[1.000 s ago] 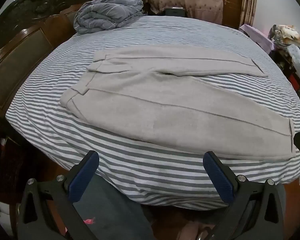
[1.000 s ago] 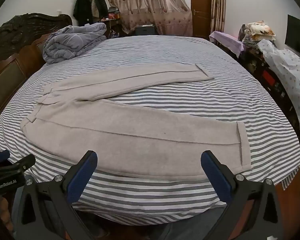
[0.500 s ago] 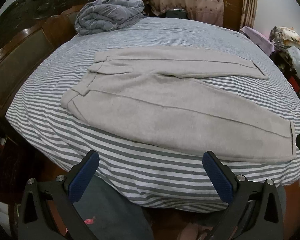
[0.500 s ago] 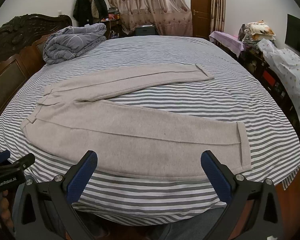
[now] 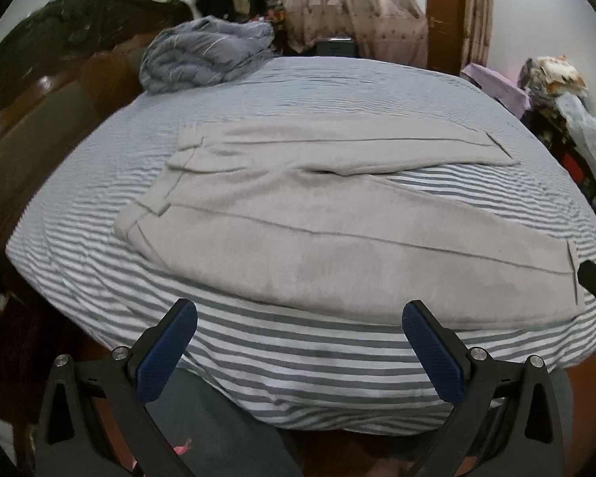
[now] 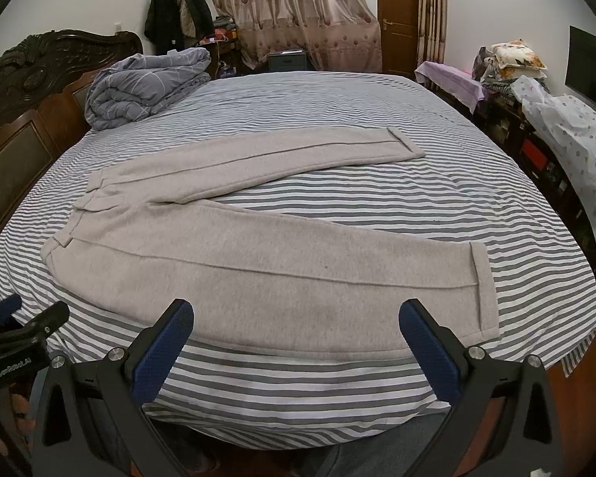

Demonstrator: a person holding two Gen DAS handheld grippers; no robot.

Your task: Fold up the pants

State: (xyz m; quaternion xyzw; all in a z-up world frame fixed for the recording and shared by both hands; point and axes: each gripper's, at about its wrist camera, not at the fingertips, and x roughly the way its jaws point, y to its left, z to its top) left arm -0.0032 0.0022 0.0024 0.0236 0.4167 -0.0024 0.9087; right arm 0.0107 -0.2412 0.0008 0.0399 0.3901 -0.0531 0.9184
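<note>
the light grey, soft fleece pants [image 6: 258, 262] lie flat on the grey-and-white striped bed sheet [image 6: 337, 381], legs splayed in a v, waistband toward the dark carved wooden headboard [image 6: 39, 79]. the left gripper [image 5: 298, 342] and the right gripper [image 6: 296, 338] both hang wide apart and empty just short of the near leg. risks as i judge them: a pinch could catch the sheet along with the fleece and drag it up; grabbing only the top layer would leave the leg twisted; lifting the near leg unevenly would land it askew on the far leg [image 6: 258, 159]
</note>
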